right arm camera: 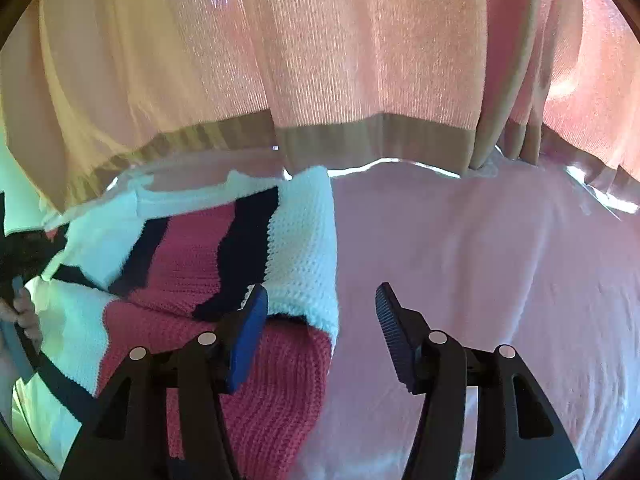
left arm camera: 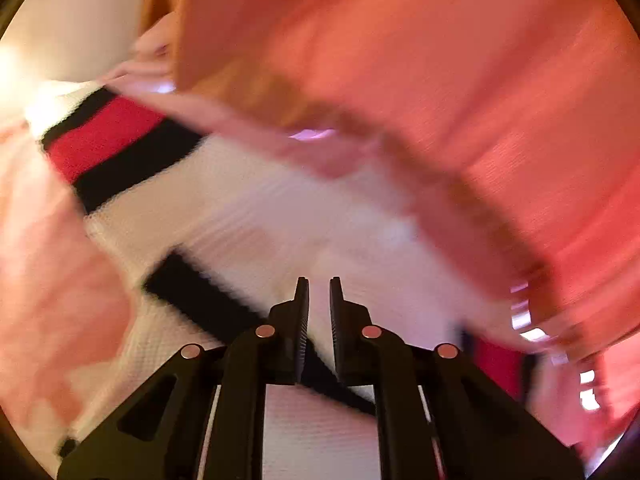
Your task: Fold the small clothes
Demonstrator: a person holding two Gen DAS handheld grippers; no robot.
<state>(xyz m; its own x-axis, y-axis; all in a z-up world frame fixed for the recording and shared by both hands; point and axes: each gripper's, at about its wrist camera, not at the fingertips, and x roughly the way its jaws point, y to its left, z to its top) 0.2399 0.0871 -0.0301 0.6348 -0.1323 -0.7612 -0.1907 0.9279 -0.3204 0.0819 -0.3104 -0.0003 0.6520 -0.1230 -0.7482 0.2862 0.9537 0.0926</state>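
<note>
Knit sweater (right arm camera: 248, 280), white with red and black stripes, lay folded on pink sheet (right arm camera: 480, 280). Left gripper (left arm camera: 319, 292) nearly closed, empty. Right gripper (right arm camera: 320, 300) wide, empty, over sweater's edge.

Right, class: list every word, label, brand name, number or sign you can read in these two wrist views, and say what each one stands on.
None: no readable text in either view.
Striped knit garment: white, black and red bands only, no tag showing.
Pink cloth beneath it: plain.
Hanging pink fabric: plain, with a tan hem.
Left view: heavily blurred; nothing there could be read anyway.
</note>
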